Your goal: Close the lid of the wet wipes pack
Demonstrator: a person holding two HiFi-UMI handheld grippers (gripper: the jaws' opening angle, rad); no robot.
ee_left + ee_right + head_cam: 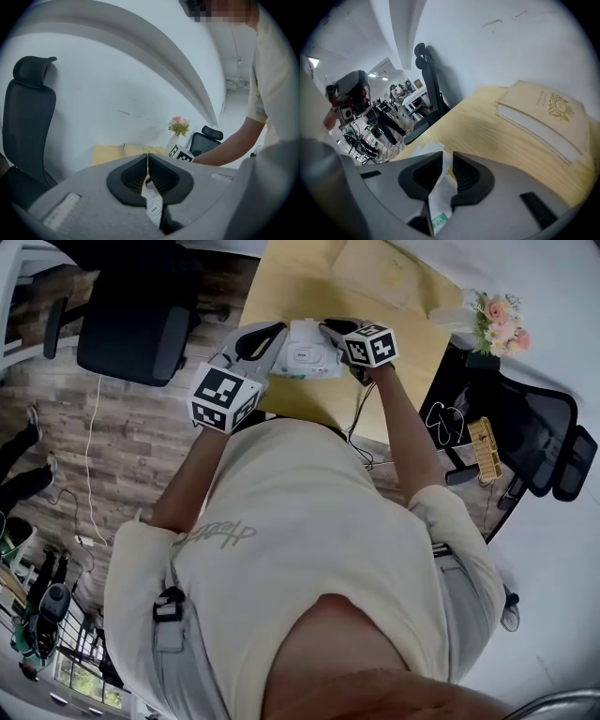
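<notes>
The white wet wipes pack point(305, 352) is held up over the near edge of the yellow table point(403, 334), stretched between both grippers. My left gripper point(255, 345) is shut on the pack's left end. In the left gripper view its jaws point(147, 161) pinch a thin edge of the pack, and the pack's "OPEN" tab point(153, 209) shows below them. My right gripper point(339, 337) is shut on the right end, with the white wrapper point(440, 192) caught between its pads point(465, 176). The oval lid faces up; whether it is shut is unclear.
A beige book point(543, 117) lies on the table beyond the pack. A vase of pink flowers point(497, 320) stands at the table's right corner. Black office chairs stand to the left point(141, 329) and right point(539, 442). People stand in the far room point(379, 117).
</notes>
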